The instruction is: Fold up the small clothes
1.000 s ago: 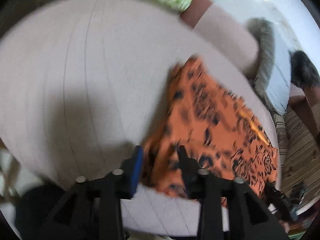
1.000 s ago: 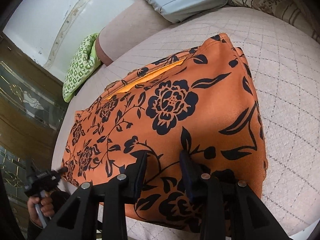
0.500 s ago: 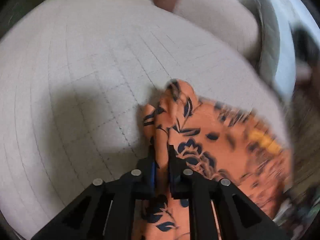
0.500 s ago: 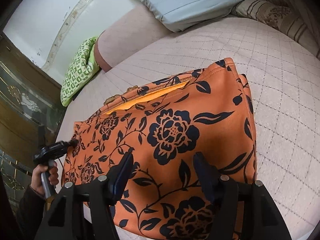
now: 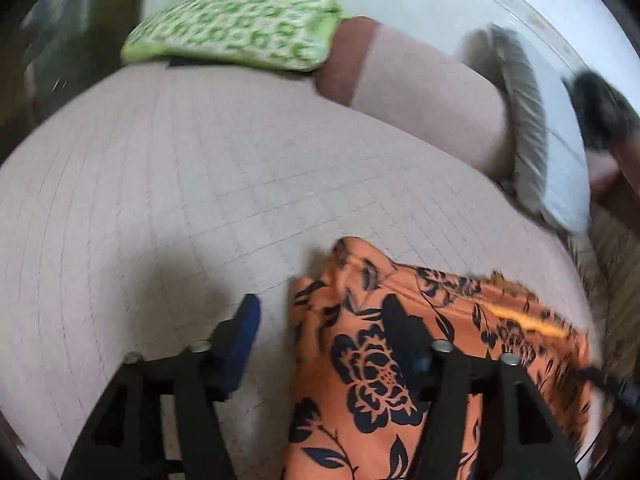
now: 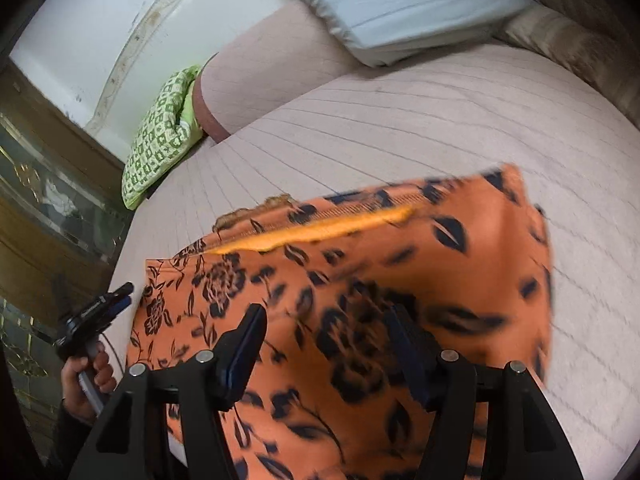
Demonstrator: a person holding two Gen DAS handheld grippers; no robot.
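An orange garment with black flowers (image 6: 400,264) lies folded on the pale quilted bed (image 6: 440,120). In the left wrist view the garment (image 5: 400,340) fills the lower right, its left edge lying between the fingers. My left gripper (image 5: 324,332) is open and holds nothing; its right finger is over the cloth, its left finger over bare bed. My right gripper (image 6: 324,340) is open above the garment's near part and holds nothing. The left gripper also shows in the right wrist view (image 6: 100,312), at the garment's left edge.
A green patterned cushion (image 5: 240,28) lies at the bed's far corner. A pale blue pillow (image 6: 400,4) and a striped pillow (image 6: 580,40) lie against the headboard side. A dark wood and glass cabinet (image 6: 40,200) stands left of the bed.
My left gripper was shut on the garment's left edge half a second ago and has now opened and let it go. My right gripper opened earlier and has drawn back a little.
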